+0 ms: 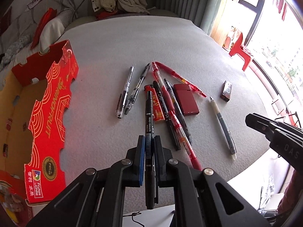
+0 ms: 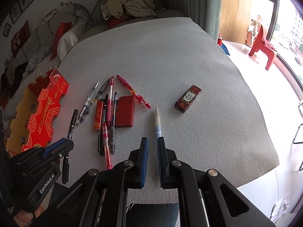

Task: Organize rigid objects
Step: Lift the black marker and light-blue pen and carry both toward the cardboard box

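Observation:
My left gripper is shut on a black marker pen, which is lifted and points away over the grey table. The right wrist view shows the same gripper and marker at the lower left. A heap of red, black and clear pens lies ahead of it, with a flat red case and a small red lighter. My right gripper is shut with nothing in it. It hovers over a pale blue pen lying on the table.
An open red cardboard fruit box stands at the left. A small dark patterned box lies alone to the right. Bundled clothes sit past the far edge, and a red plastic chair stands by the window.

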The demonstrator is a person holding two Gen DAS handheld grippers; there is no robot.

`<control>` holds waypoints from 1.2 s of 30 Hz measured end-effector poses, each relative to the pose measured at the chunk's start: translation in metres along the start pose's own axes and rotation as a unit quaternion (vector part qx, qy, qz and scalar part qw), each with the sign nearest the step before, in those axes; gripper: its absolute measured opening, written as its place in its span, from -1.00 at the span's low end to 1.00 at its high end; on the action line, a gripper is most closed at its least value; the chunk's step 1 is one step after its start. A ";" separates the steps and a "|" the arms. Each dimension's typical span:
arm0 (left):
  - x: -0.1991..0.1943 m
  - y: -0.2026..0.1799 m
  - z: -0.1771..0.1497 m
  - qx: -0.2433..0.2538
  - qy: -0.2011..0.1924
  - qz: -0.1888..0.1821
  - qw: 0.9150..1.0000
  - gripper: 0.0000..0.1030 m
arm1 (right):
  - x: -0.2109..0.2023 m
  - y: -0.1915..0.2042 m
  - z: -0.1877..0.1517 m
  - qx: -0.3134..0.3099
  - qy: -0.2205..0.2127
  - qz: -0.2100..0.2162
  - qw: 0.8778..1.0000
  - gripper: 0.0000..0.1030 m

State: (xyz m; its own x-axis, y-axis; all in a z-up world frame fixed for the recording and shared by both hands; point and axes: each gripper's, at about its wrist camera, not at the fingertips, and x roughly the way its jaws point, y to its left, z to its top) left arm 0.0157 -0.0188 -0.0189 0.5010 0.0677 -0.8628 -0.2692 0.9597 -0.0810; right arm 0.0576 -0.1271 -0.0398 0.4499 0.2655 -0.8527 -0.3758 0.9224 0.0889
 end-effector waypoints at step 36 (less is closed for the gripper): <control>-0.005 0.024 -0.006 -0.026 -0.017 -0.016 0.999 -0.81 | 0.010 -0.018 -0.006 0.042 -0.031 0.022 0.998 -0.80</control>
State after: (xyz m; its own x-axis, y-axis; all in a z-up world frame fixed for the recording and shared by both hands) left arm 0.0016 0.0019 -0.0197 0.5380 0.0478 -0.8416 -0.2946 0.9461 -0.1346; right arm 0.0641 -0.1425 -0.0533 0.4850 0.3208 -0.8135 -0.3278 0.9291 0.1710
